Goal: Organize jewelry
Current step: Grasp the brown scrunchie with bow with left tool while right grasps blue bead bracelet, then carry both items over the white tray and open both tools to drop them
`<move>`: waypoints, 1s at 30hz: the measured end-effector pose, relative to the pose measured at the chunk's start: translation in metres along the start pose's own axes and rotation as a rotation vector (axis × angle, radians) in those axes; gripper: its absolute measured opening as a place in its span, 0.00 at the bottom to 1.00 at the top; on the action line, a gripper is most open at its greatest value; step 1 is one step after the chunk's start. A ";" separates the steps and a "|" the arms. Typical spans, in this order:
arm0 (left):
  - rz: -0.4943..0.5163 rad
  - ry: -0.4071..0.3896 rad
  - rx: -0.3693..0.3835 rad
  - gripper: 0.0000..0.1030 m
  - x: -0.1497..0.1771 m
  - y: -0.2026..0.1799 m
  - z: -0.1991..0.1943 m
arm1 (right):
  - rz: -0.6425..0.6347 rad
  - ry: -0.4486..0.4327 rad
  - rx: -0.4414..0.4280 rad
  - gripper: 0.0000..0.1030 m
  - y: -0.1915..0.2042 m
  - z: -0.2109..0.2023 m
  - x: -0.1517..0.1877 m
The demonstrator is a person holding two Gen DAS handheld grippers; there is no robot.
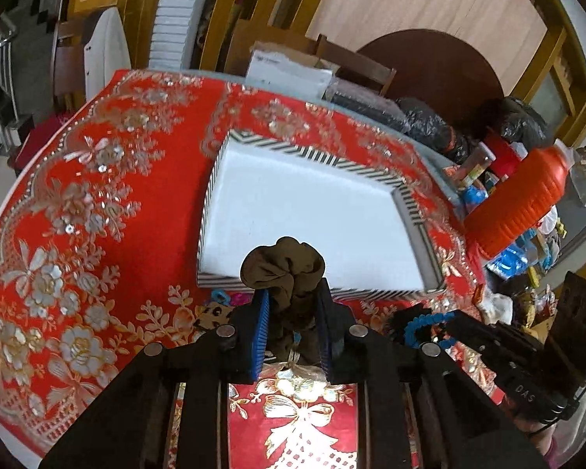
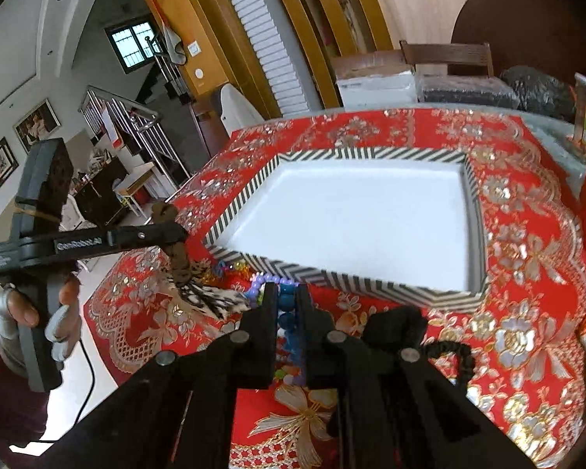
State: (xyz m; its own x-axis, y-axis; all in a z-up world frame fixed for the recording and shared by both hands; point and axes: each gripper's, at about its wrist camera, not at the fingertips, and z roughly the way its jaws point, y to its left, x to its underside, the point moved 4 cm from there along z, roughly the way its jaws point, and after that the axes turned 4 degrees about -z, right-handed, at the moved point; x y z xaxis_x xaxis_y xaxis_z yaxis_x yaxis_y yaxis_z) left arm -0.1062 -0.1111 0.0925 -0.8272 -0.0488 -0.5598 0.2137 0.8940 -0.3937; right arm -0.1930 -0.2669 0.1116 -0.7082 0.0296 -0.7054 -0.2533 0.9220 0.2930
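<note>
A: Two pieces are pinched right now. The left gripper (image 1: 293, 312) has its blue pads pressed onto a brown scrunchie (image 1: 283, 264), which bulges above the fingertips at lower centre of the left view, just over the near striped edge of the white tray (image 1: 215, 179).

B: And the other one?

A: The right gripper (image 2: 287, 305) is closed down on a blue bead bracelet (image 2: 286, 314), low in the centre of the right view, just short of the tray's near wall (image 2: 371, 279). The beads sit in the narrow slot between the fingers.

B: What lies around them?

A: A little heap on the red embroidered tablecloth (image 2: 527, 312) in front of the tray: purple beads (image 2: 259, 285), a leopard-print scrunchie (image 1: 213, 312), a black scrunchie (image 2: 394, 326) lower right.

B: Room to move?

A: The tray floor is bare white across the middle of both views. At right in the left view, an orange ribbed bottle (image 1: 523, 199) leans among clutter past the cloth's edge, well apart from the tray's right wall.
</note>
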 end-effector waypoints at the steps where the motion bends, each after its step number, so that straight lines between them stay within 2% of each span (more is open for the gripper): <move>1: 0.002 -0.007 0.006 0.15 -0.003 -0.001 -0.004 | 0.000 -0.006 -0.004 0.08 0.001 -0.002 -0.002; 7: 0.006 -0.042 0.013 0.15 -0.019 -0.005 -0.016 | -0.006 -0.035 0.008 0.08 -0.002 -0.010 -0.012; 14: 0.006 -0.078 0.003 0.15 -0.045 -0.010 -0.010 | 0.001 -0.047 0.053 0.08 -0.019 -0.012 -0.029; 22: -0.002 -0.058 -0.029 0.15 -0.070 -0.012 0.035 | 0.043 -0.006 0.134 0.09 -0.066 0.013 -0.053; 30: -0.023 0.047 -0.049 0.15 -0.065 0.006 0.102 | 0.082 0.076 0.251 0.09 -0.110 0.049 -0.051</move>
State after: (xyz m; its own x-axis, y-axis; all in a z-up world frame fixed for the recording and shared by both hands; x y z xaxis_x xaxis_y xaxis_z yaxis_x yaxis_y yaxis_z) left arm 0.0015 -0.1477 0.0518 -0.8554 -0.0497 -0.5156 0.1696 0.9137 -0.3694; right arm -0.0966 -0.3511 0.0842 -0.7695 0.0879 -0.6326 -0.0283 0.9848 0.1712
